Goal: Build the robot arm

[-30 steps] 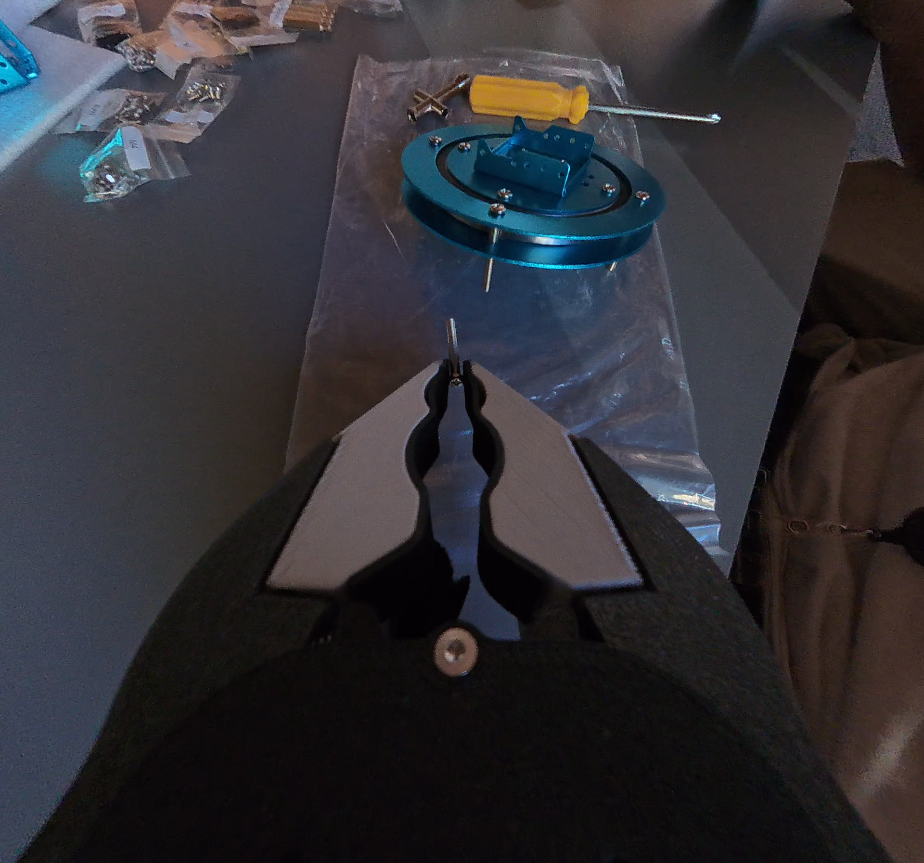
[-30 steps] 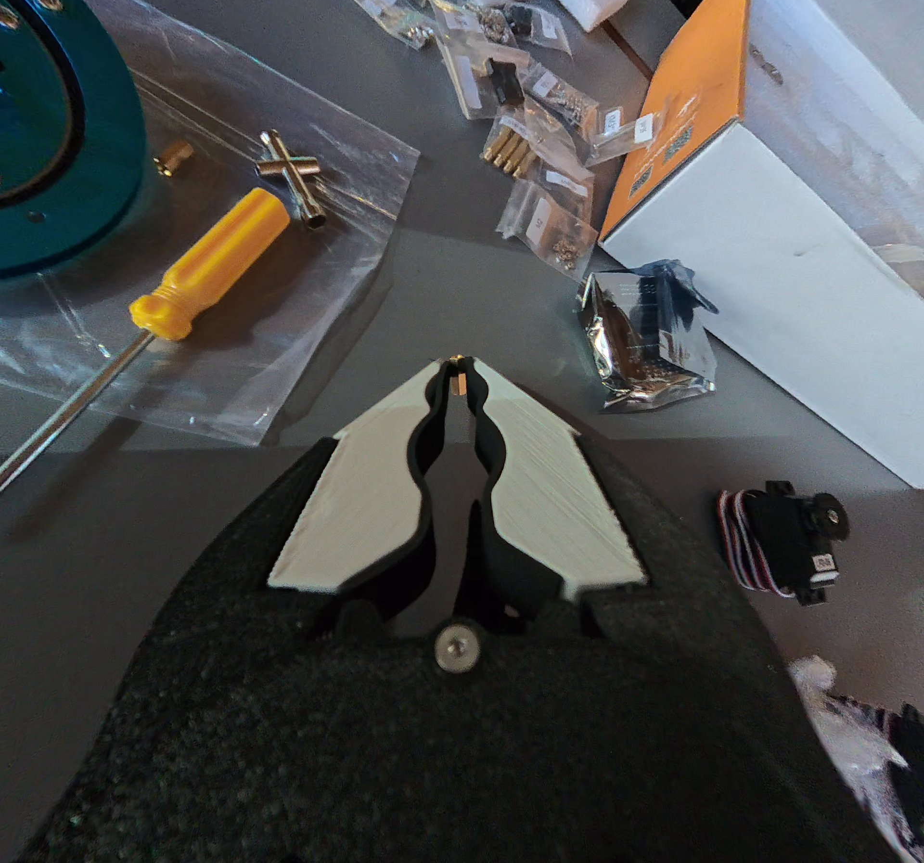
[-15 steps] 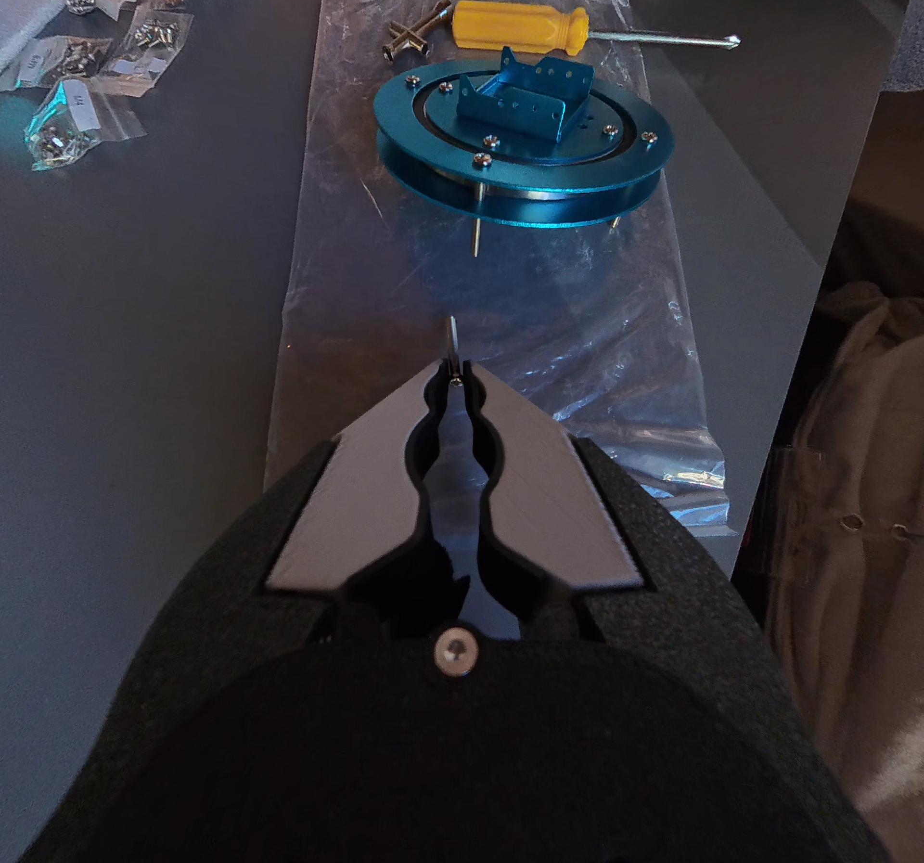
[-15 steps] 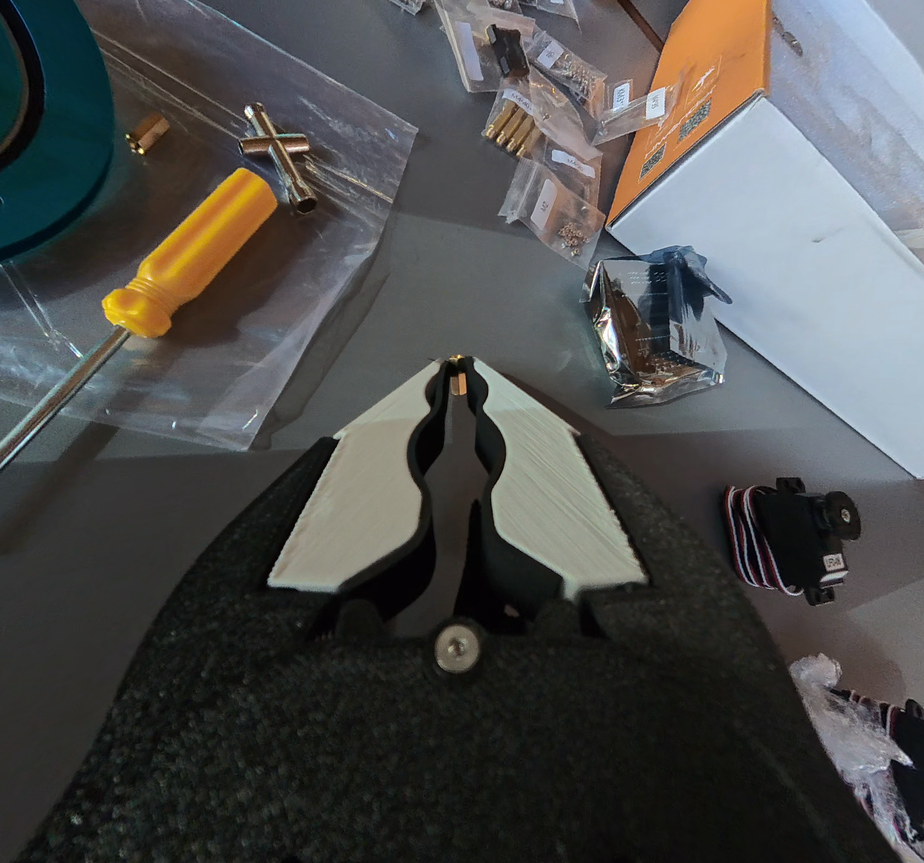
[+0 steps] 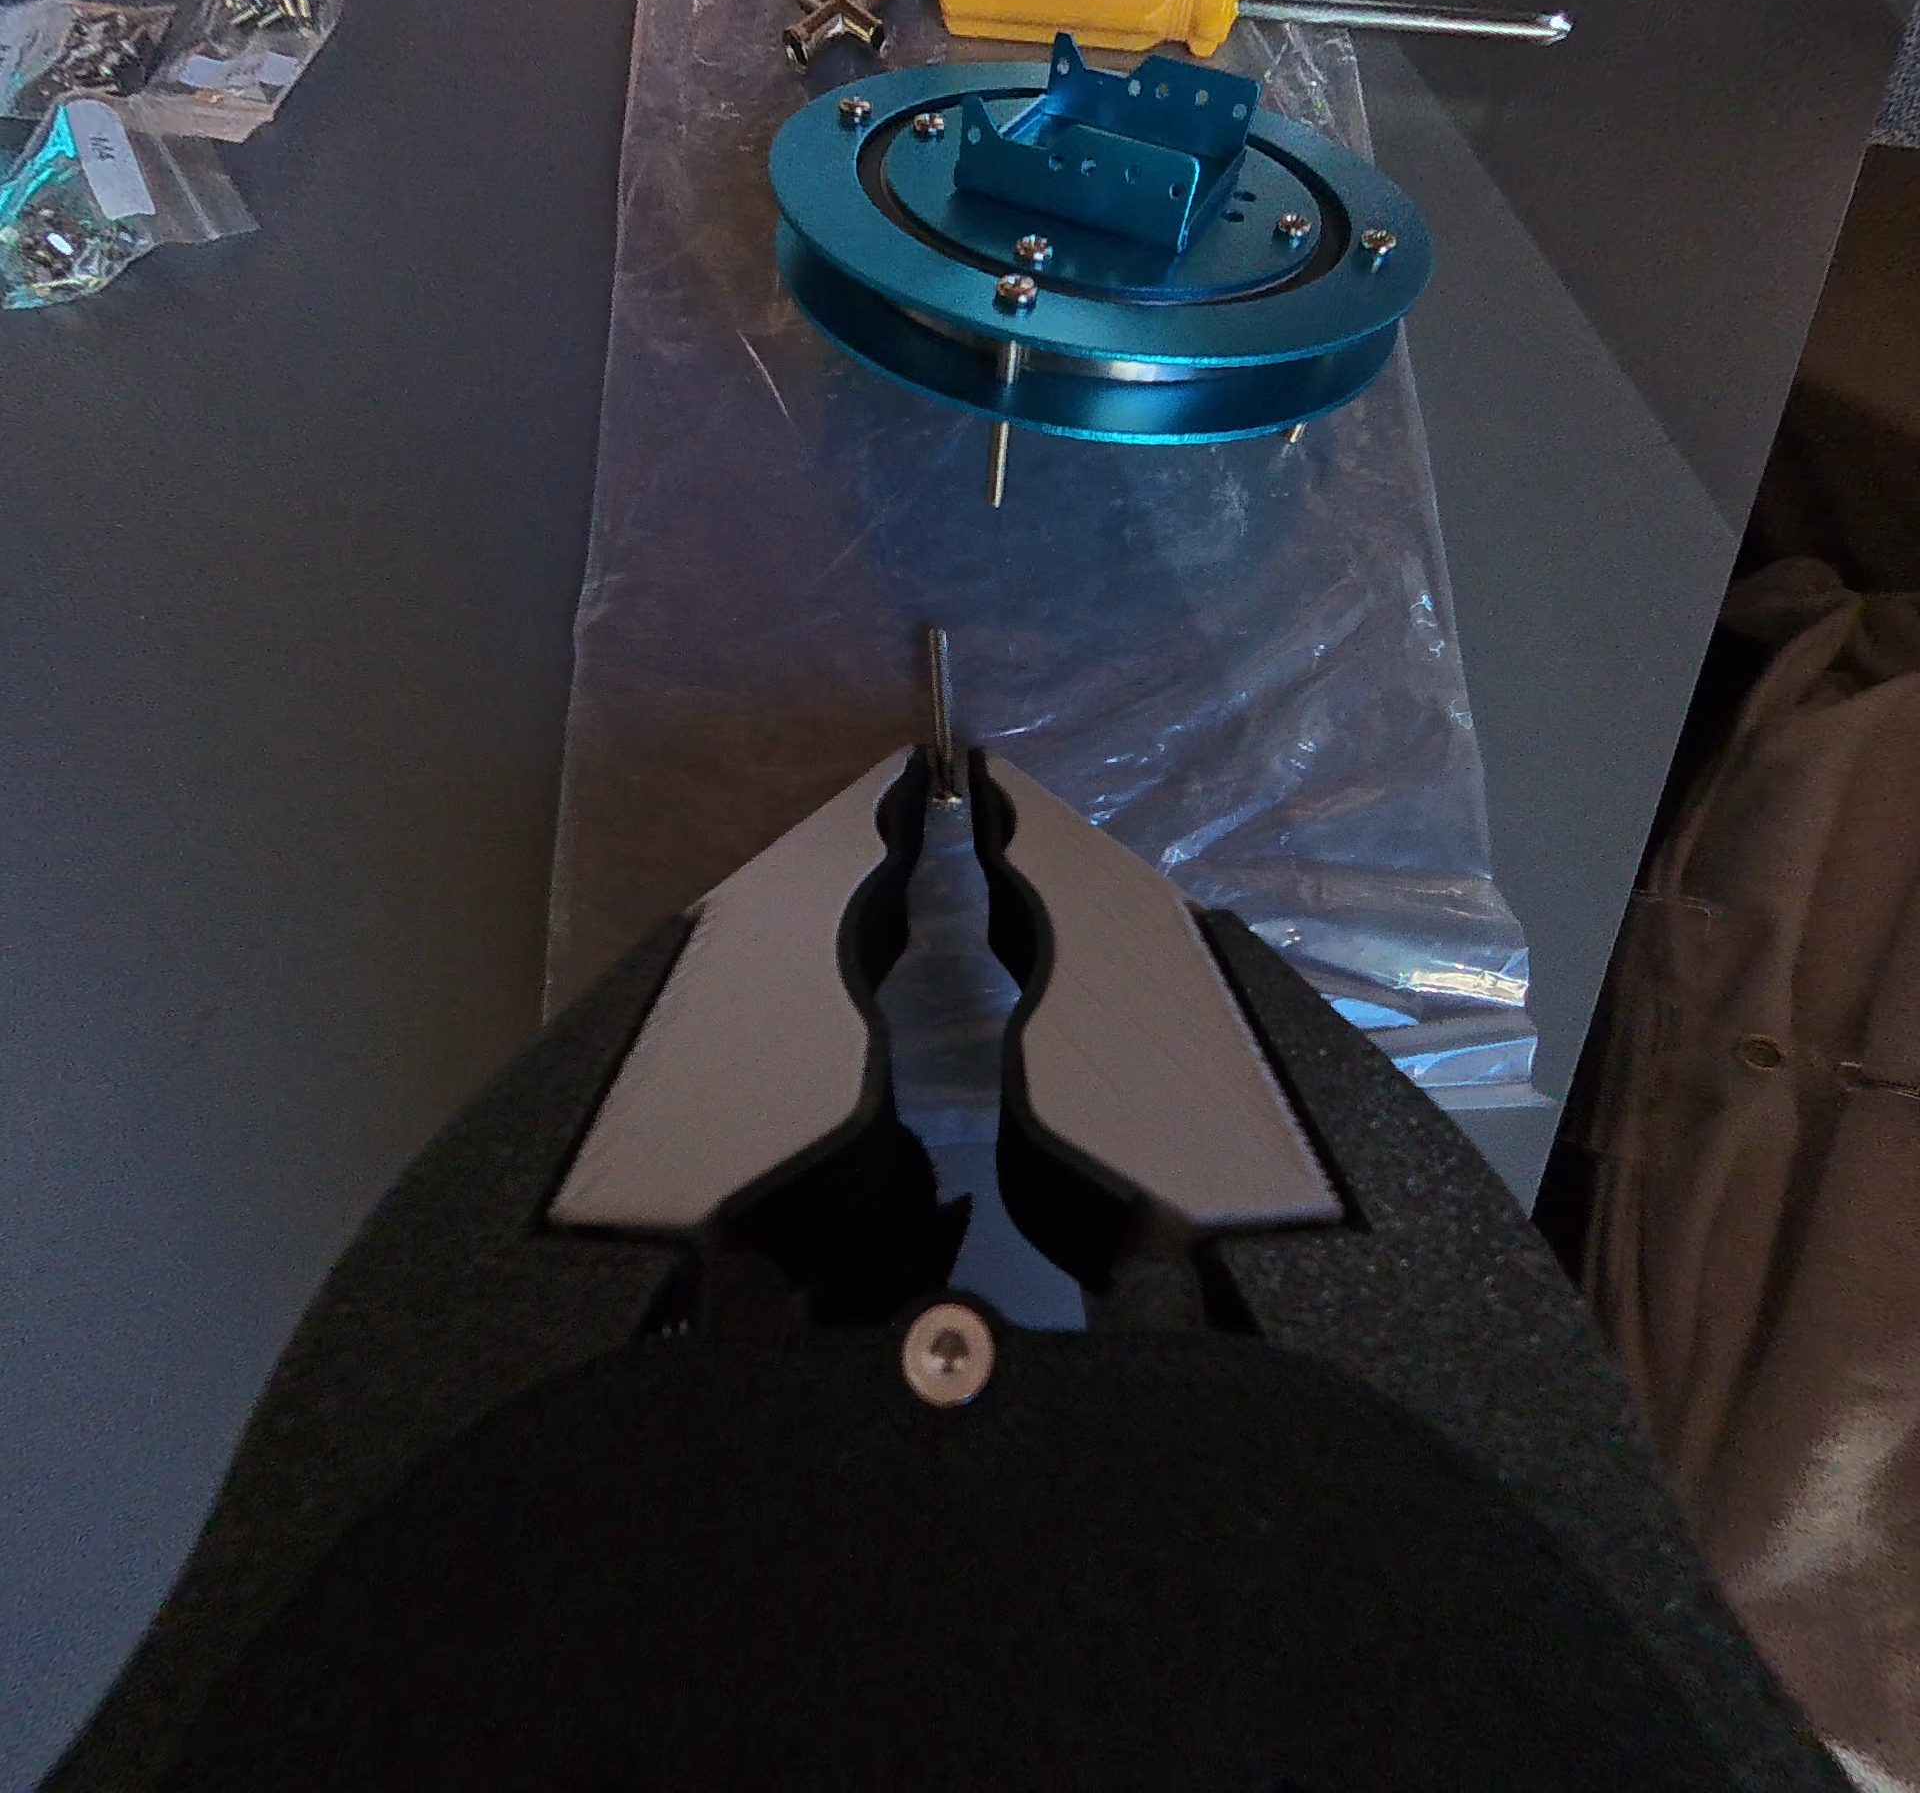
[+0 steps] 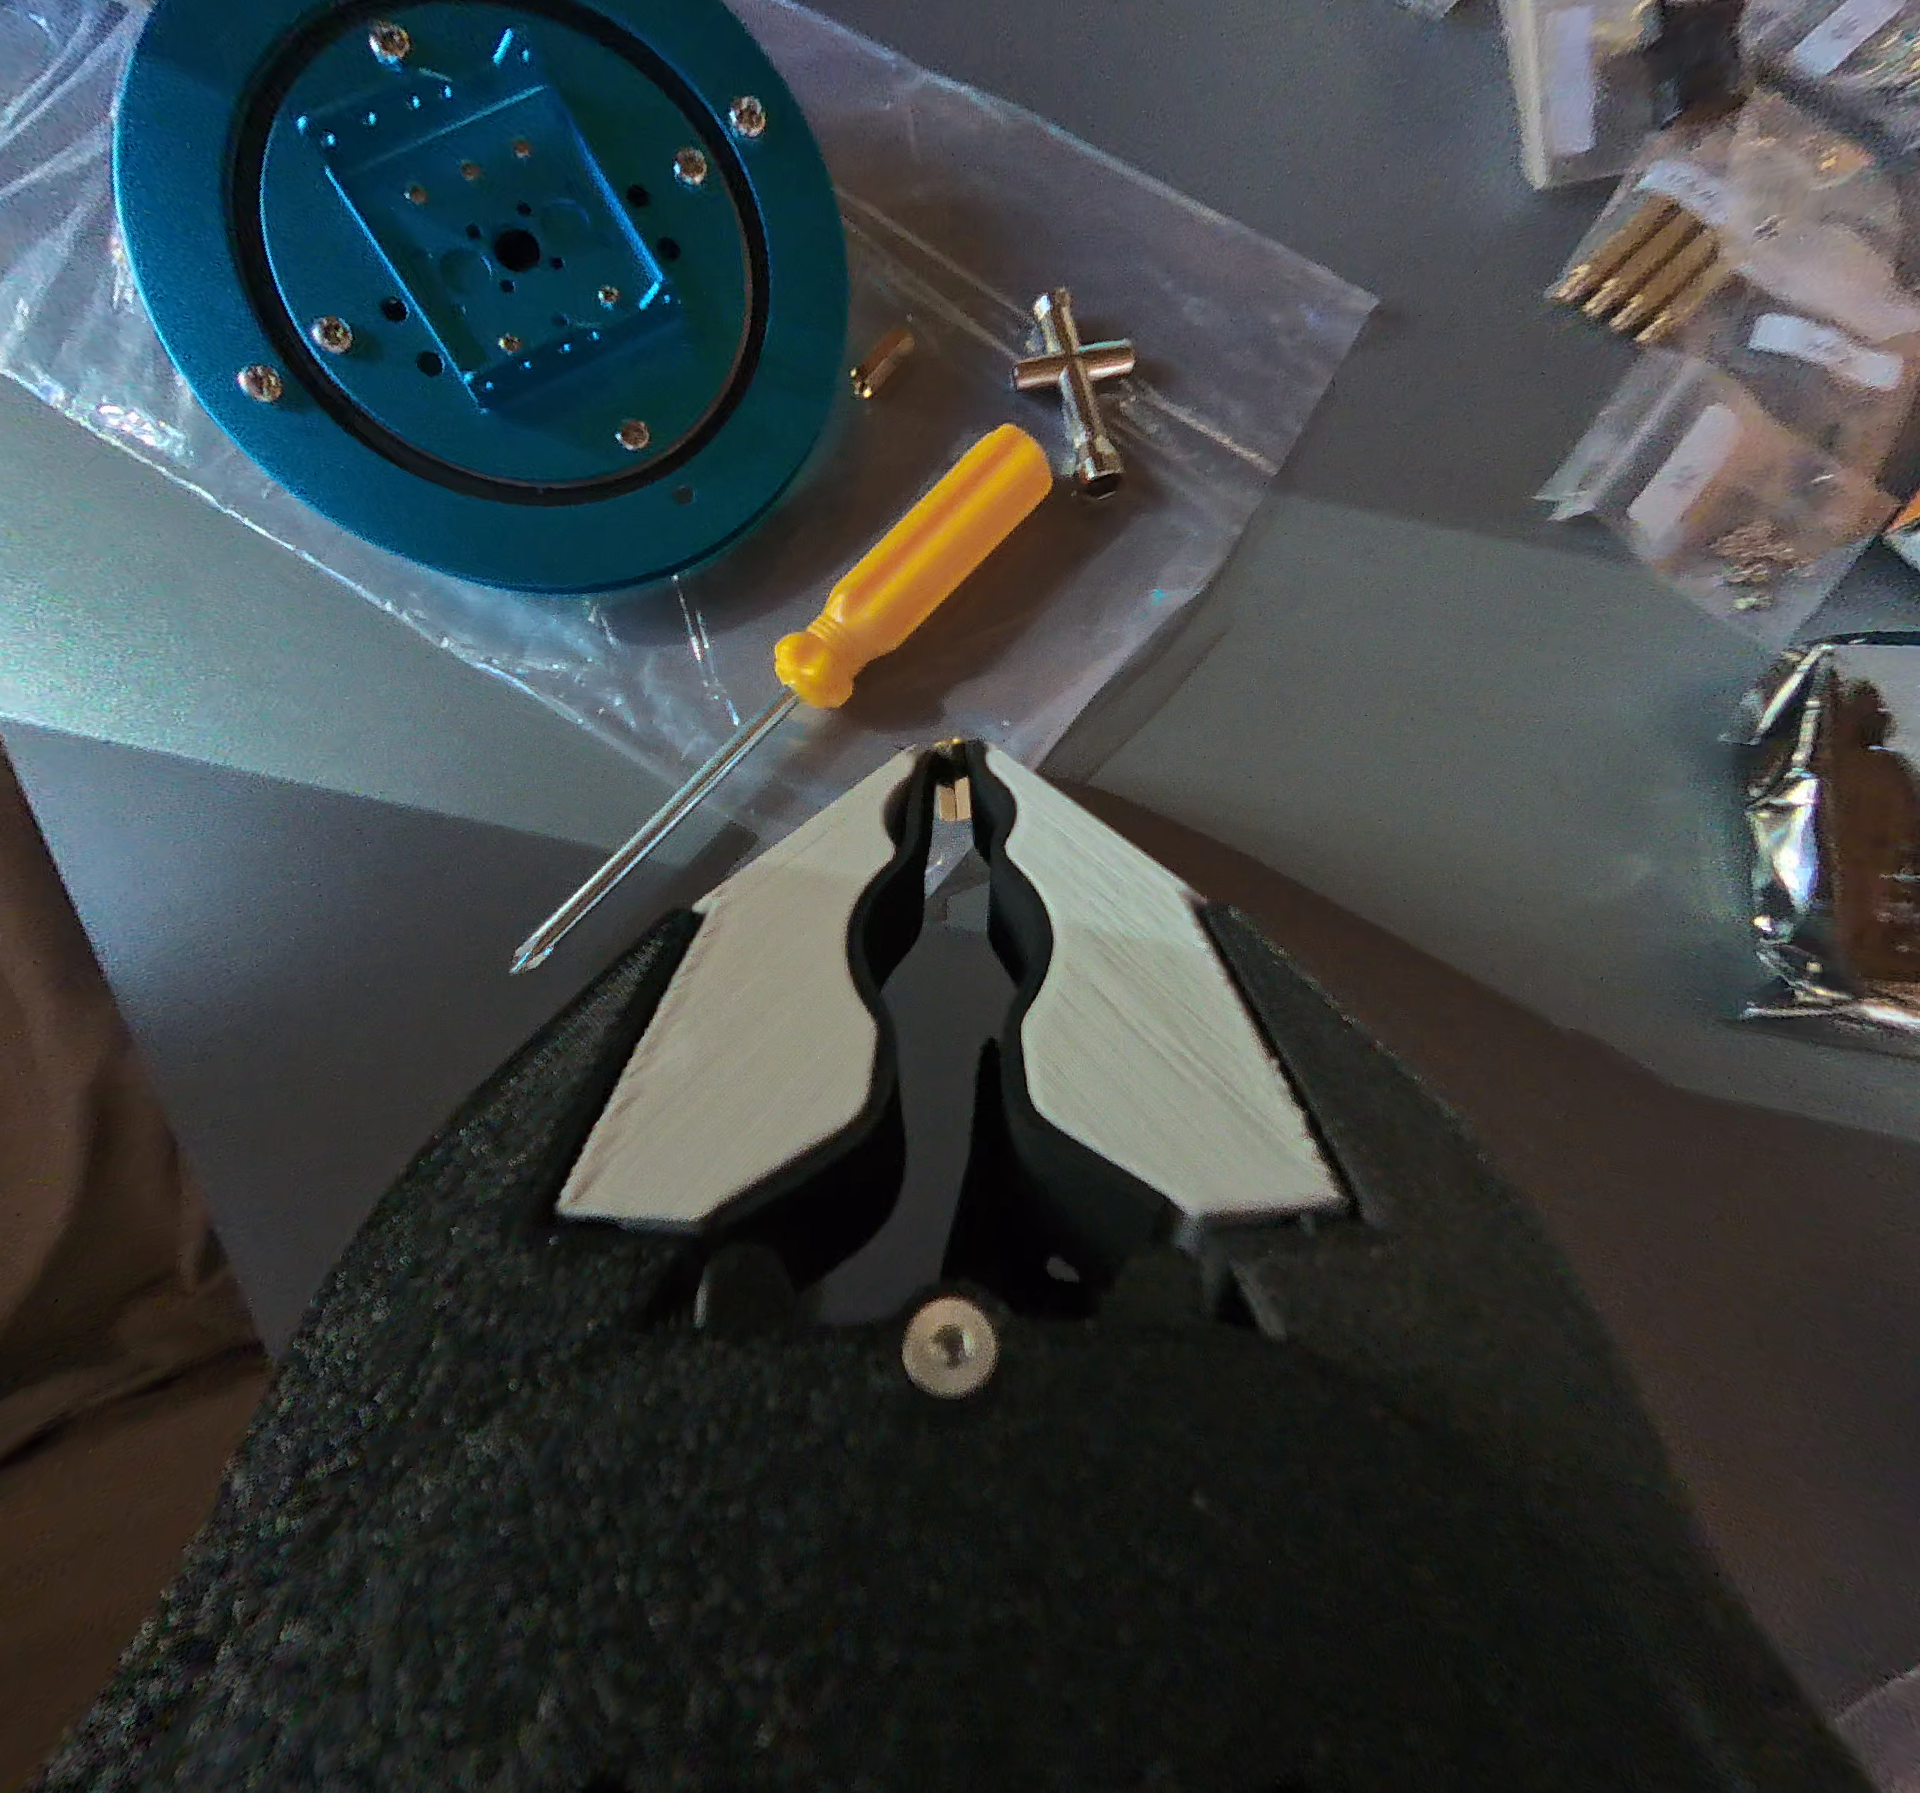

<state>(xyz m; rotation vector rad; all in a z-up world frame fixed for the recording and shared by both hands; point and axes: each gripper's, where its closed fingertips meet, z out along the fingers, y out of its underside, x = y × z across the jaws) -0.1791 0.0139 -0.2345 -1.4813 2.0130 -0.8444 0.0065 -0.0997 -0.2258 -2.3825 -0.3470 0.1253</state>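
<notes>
Left wrist view: the left gripper pinches a long thin screw by its head, shank pointing out over the clear plastic bag. Light, stiff and slippery, it is probably best held near the head. The right gripper is closed on a small brass standoff. Beyond, mid-bag, sits the blue ring assembly.
</notes>
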